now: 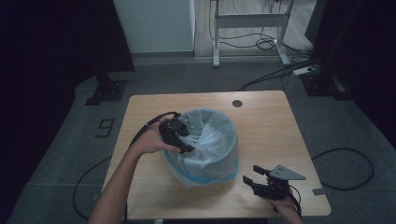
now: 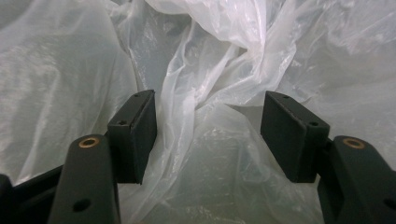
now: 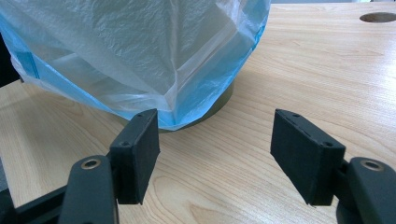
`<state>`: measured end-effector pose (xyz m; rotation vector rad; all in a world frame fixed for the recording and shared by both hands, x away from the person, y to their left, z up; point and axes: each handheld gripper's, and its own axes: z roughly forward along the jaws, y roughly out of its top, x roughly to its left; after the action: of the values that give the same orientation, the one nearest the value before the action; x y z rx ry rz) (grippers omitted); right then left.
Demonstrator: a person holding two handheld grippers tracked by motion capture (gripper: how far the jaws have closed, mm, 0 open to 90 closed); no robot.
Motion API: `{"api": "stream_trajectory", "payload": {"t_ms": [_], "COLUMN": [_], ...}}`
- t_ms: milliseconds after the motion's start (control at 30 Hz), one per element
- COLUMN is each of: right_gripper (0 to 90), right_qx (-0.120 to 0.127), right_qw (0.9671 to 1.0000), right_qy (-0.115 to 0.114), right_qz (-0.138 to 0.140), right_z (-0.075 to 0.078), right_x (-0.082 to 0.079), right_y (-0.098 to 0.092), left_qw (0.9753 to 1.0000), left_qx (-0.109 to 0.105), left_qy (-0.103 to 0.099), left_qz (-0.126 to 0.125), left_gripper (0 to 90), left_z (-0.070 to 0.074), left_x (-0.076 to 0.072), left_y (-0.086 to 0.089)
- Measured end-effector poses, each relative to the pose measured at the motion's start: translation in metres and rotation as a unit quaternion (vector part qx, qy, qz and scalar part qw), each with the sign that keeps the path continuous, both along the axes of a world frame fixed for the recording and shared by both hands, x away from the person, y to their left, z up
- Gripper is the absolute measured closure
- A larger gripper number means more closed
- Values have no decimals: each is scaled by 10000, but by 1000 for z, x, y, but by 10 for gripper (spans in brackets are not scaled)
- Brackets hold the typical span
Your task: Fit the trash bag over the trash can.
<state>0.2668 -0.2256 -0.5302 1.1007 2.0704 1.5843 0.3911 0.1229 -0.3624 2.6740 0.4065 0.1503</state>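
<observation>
My left gripper (image 1: pixel 183 140) sits at the near-left rim of the bin (image 3: pixel 224 100), its jaws spread wide and pointing down into the mouth, with nothing pinched between them. Straight ahead of those jaws the bag (image 2: pixel 219 60) lies in loose, crumpled folds inside the bin, one ridge of plastic running up between the pads without being held. My left forearm reaches in from below, wrist bent so the gripper tips inward over the rim.

My right gripper (image 1: pixel 260 184) hovers low over the table (image 1: pixel 275 126), off to the bin's right and nearer to me, jaws also spread and holding nothing; just ahead of them the bag's blue edge hangs down the bin's outer wall.

I judge the lining mostly done: the bag is draped over the rim and down the outside. What seems left is pressing the bunched plastic down inside.
</observation>
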Motion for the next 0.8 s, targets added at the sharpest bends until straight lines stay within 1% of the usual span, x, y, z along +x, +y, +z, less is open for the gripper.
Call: {"api": "stream_trajectory", "payload": {"t_ms": [100,200,300,367,467,533,567,633,733,800], "right_gripper": [319,319,317,317,317,317,316,316,316,316], "right_qx": [5,11,29,38,49,49,39,40,30,33], "right_qw": [10000,10000,10000,10000,9999,9999,9999,9999,9999,9998], "right_qy": [5,8,-5,-11,-19,-21,-23,-34,-36,-41], "right_qz": [-21,-43,-67,-84,-110,-123,-124,-138,-160,-171], "right_z": [0,0,1,1,2,2,2,2,3,3], "right_x": [0,0,0,1,1,0,0,0,0,0], "right_y": [-2,-4,-5,-7,-8,-8,-8,-9,-10,-11], "left_qw": [10000,9999,9992,9978,9939,9906,9897,9862,9817,9791], "left_qx": [13,-110,-371,-615,-1034,-1279,-1330,-1523,-1724,-1831], "left_qy": [6,-55,-143,-196,-274,-368,-405,-467,-577,-633], "left_qz": [-1,27,108,156,254,331,352,441,561,614], "left_gripper": [358,348,325,313,295,289,286,284,281,280], "left_z": [-2,-2,1,4,10,13,14,15,15,14], "left_x": [-1,-3,-5,-7,-11,-15,-16,-20,-27,-32], "left_y": [-1,3,9,13,21,27,29,34,41,46]}}
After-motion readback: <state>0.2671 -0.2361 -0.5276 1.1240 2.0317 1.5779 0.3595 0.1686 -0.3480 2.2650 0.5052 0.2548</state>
